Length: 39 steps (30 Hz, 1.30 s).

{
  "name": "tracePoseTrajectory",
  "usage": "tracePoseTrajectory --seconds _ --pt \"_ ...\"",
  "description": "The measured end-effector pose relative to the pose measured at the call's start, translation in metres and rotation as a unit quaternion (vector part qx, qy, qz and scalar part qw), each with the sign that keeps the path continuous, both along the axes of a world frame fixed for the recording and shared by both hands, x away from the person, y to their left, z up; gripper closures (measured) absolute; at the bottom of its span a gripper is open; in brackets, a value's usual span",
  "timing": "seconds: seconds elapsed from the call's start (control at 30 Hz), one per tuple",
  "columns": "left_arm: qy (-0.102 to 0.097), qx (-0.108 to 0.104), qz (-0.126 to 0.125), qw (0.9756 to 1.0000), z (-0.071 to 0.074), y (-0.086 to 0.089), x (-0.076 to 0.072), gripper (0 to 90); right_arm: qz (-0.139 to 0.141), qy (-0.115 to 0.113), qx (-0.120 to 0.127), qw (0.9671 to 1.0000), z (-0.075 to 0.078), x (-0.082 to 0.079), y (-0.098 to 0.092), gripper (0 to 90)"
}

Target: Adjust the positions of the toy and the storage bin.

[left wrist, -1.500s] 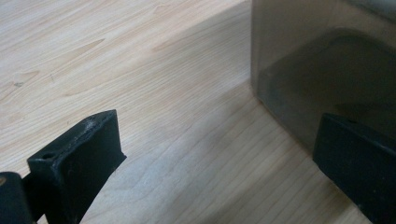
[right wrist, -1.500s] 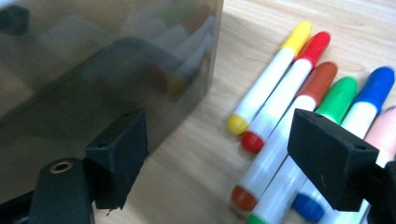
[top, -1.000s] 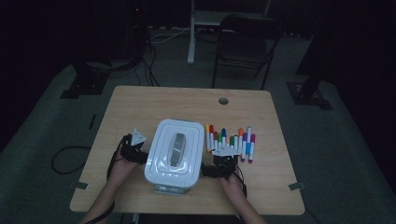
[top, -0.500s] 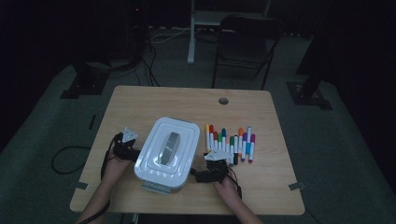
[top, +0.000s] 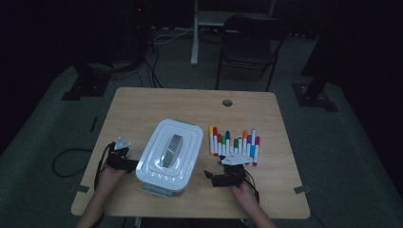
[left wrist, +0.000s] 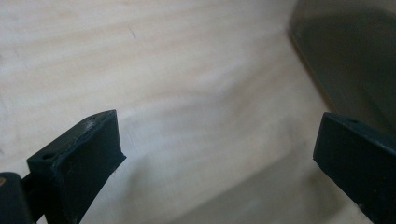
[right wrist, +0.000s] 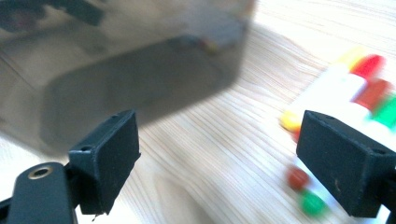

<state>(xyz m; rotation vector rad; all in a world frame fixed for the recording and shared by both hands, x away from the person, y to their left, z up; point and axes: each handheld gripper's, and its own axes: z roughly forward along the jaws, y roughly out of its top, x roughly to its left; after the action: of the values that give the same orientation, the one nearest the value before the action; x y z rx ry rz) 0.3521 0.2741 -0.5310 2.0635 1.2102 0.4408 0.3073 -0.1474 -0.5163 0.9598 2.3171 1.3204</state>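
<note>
Skewing since earlier: white box; both grippers' jaws spread, right gripper just widened, empty.

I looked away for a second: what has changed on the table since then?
The white lidded box has swung from square to slanted. The right gripper, jaws just opened, has backed off it; the left gripper is against its left side, open. The markers stayed put.

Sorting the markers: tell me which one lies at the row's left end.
The yellow-capped white marker, leftmost in the row, closest to the white lidded plastic box; its red-capped neighbour sits to its right.
</note>
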Motion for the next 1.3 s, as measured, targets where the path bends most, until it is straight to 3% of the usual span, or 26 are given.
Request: tracePoseTrajectory --seconds 0.07,0.17,0.33,0.57,0.63,0.77,0.87,0.9,1.03,1.17,1.3 --pt "0.000 0.001 0.000 1.0000 -0.001 0.001 -0.003 1.6 0.000 0.001 0.000 1.0000 0.000 -0.002 -0.006 12.9" --pt "0.002 -0.009 0.000 1.0000 -0.004 0.009 -0.016 1.7 -0.006 0.005 0.005 1.0000 0.000 -0.010 -0.030 12.9" --pt "-0.006 -0.015 -0.006 0.9998 0.000 0.018 -0.033 1.7 -0.037 0.007 0.011 0.9992 0.000 -0.015 -0.061 13.0" --pt "-0.011 -0.017 -0.006 0.9998 0.012 0.028 -0.055 1.7 -0.087 0.016 -0.014 0.9960 -0.010 -0.020 -0.103 13.0" --pt "-0.017 -0.010 0.002 0.9998 0.018 0.029 -0.060 1.7 -0.100 0.021 -0.024 0.9945 -0.014 -0.021 -0.114 12.9" --pt "-0.032 -0.029 0.015 0.9990 0.036 0.035 -0.071 1.7 -0.126 0.032 -0.032 0.9909 -0.023 -0.020 -0.134 12.9" --pt "-0.043 -0.031 0.019 0.9984 0.047 0.037 -0.075 1.7 -0.137 0.040 -0.031 0.9893 -0.026 -0.020 -0.143 12.9" --pt "-0.054 -0.035 0.020 0.9977 0.061 0.036 -0.080 1.7 -0.142 0.043 -0.034 0.9884 -0.028 -0.019 -0.146 13.0" --pt "-0.069 -0.038 0.003 0.9969 0.085 0.024 -0.085 1.7 -0.160 0.049 -0.038 0.9852 -0.031 -0.016 -0.157 13.0" --pt "-0.082 -0.037 -0.016 0.9958 0.103 0.004 -0.089 1.7 -0.161 0.055 -0.051 0.9841 -0.032 -0.015 -0.159 13.2" --pt "-0.090 -0.033 -0.037 0.9947 0.116 -0.017 -0.089 1.7 -0.169 0.064 -0.082 0.9801 -0.034 -0.013 -0.158 12.8"
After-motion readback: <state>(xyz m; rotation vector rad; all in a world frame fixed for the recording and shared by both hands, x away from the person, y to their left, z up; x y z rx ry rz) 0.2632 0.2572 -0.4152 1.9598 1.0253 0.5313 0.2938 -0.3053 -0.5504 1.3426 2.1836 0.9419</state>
